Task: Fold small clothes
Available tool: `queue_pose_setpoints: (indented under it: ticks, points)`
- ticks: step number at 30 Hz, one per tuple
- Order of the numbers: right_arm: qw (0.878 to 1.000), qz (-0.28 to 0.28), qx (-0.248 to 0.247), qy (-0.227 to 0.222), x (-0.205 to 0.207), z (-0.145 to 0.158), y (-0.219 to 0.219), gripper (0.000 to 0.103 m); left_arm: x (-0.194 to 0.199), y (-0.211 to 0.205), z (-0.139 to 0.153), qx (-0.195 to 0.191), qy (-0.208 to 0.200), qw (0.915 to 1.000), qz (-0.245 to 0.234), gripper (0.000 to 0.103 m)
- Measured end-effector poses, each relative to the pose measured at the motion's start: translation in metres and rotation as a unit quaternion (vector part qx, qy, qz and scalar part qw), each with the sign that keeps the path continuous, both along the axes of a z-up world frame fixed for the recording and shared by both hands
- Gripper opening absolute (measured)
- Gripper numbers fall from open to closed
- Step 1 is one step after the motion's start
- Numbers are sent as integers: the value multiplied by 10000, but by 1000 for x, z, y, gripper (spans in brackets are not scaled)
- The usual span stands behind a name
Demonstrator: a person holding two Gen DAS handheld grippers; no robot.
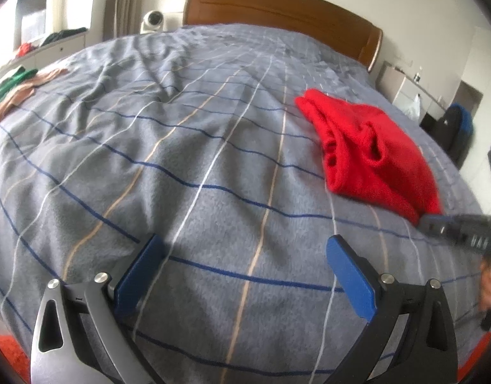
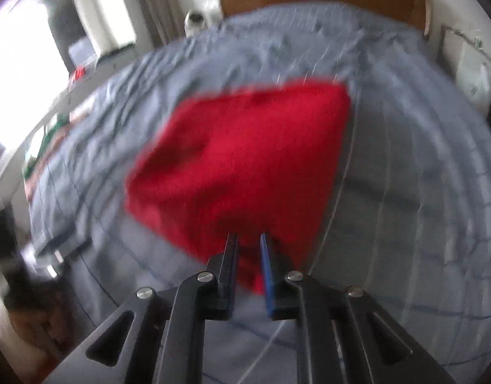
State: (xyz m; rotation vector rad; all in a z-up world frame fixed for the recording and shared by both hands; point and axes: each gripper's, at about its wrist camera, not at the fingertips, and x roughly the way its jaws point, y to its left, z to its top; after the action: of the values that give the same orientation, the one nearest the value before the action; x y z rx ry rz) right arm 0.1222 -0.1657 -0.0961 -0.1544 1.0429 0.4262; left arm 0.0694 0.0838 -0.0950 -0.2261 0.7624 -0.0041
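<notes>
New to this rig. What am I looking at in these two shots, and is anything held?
No robot arm: a person carries a two-finger gripper in each hand, with a fisheye camera on each looking along the fingers. The left view shows the left gripper, jaws wide open and empty, over a grey striped blanket on a bed. A red garment lies to its right. The right view is blurred; the right gripper has its jaws nearly closed around the garment's near corner, so it seems to be pinching it. More clothes lie at the far left edge.

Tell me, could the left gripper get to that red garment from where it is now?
Probably yes. The left gripper is open over bare blanket, and nothing lies between it and the red garment. The right gripper already pinches its near corner, though.
</notes>
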Motion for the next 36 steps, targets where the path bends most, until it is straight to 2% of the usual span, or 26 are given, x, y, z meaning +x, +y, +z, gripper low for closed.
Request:
queue_pose_setpoints:
  ticks: [2,5,6,7,8,9,10,12,14,18,21,25,36]
  points:
    - [9999,56,-106,-111,-13,-12,3,14,-2,-4,-1,178,4,9998,-27,102]
    - [9994,-142,224,-238,-33,-5,-9,14,-3,-9,-2,369,6,9993,-22,102]
    - [9987,-220,322,-343,-44,-2,-13,20,-2,-10,-3,405,4,9992,-13,102]
    - [9977,-283,386,-477,-53,2,-21,35,-2,-11,-4,456,-1,9990,-2,102]
    - [9963,-363,446,-639,-63,7,-29,46,-2,-12,-5,492,-6,9988,4,102]
    - [9939,-507,499,-842,-77,9,-40,68,-3,-13,-6,553,-14,9985,10,102]
    - [9915,-651,510,-999,-86,12,-47,76,-3,-14,-6,600,-22,9982,17,102]
    - [9857,-993,456,-1286,-104,13,-68,77,-3,-17,-7,706,-40,9975,35,102]
    - [9822,-1245,358,-1360,-115,9,-84,77,-4,-20,-9,807,-66,9967,60,102]
    - [9819,-1494,402,-1096,-118,-11,-103,78,-6,-22,-10,917,-104,9957,88,102]
    - [9800,-1556,540,-1120,-119,-14,-103,82,-9,-22,-10,910,-105,9958,81,102]
    - [9799,-1541,401,-1202,-120,-19,-94,92,-12,-24,-10,945,-100,9955,64,102]
    - [9781,-1512,327,-1392,-125,-25,-93,96,-12,-25,-10,949,-68,9954,66,102]
